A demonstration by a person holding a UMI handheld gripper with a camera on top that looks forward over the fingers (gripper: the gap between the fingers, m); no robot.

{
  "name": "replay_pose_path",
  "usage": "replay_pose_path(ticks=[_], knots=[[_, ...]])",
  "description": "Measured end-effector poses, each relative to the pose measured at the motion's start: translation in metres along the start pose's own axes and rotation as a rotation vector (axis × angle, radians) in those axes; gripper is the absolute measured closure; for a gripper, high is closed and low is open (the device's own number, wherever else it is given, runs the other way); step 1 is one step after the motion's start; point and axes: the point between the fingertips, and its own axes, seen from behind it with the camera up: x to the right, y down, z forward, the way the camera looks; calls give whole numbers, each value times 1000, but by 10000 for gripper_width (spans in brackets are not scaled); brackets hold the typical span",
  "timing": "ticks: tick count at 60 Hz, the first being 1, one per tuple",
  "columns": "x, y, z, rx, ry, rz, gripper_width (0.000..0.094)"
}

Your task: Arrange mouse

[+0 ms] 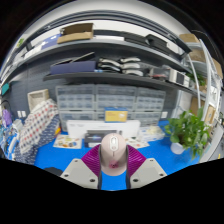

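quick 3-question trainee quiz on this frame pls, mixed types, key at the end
1. True or false: the mouse sits between the pink pads of the tool.
2. What colour is the surface under the mouse? A) blue B) red C) white
3. Fill in: beyond the tool, off to one side of the surface, stands a green potted ____.

Key: 1 true; 2 A; 3 plant. The view cannot settle whether the pads actually press on the mouse.
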Motion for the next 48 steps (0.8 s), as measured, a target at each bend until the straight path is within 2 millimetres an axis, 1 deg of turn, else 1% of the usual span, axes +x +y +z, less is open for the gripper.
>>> replay_pose_path(ticks=[5,10,14,18,24,29,36,40,44,47,48], knots=[[-60,1,-4,-6,-74,2,615],[-123,21,1,-30,-154,-15,615],[-168,50,9,-78,-215,-30,616],[-208,86,17,-137,-264,-20,615],[-255,135,28,-221,-308,-7,616],[-285,171,36,-278,-322,-18,617],[-312,216,47,-366,-318,-16,618],[-319,236,53,-399,-298,-31,617],[-322,258,59,-439,-281,-53,616],[-322,276,60,-475,-268,-74,608],[-322,275,61,-461,-266,-77,608]])
